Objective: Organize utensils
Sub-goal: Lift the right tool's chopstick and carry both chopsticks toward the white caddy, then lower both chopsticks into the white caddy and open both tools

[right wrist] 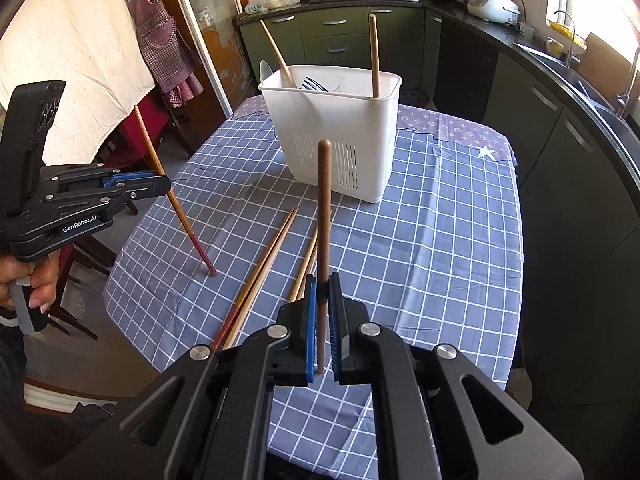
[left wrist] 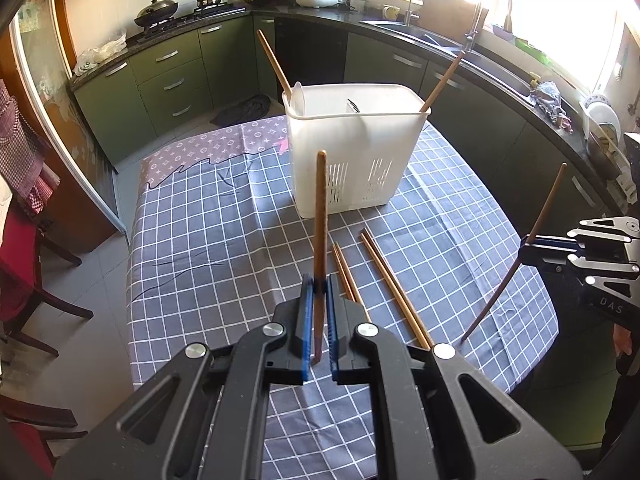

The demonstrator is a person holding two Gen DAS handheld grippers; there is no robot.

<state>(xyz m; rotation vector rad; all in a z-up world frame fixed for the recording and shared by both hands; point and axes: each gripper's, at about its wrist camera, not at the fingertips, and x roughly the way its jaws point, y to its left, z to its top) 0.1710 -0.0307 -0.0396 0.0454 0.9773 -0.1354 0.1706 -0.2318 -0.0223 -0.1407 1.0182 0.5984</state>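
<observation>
Two claws each clench one chopstick: the left claw [left wrist: 319,280] grips its chopstick [left wrist: 320,216] upright; the right claw [right wrist: 324,286] likewise grips another chopstick [right wrist: 324,208]. Four more chopsticks [left wrist: 384,280] lie on the counter [left wrist: 200,240] near the white utensil basket [left wrist: 352,160].

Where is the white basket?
The white basket stands on the checked tablecloth at the table's far end, beyond the loose chopsticks.

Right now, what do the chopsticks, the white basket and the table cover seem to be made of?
The chopstick in the left gripper looks like wood or bamboo: brown, matte, faint grain. The one in the right gripper looks the same, slightly darker. The basket seems plastic: white, smooth, slightly translucent, with moulded slots. The table cover looks like woven cloth: checked, wrinkled.
</observation>
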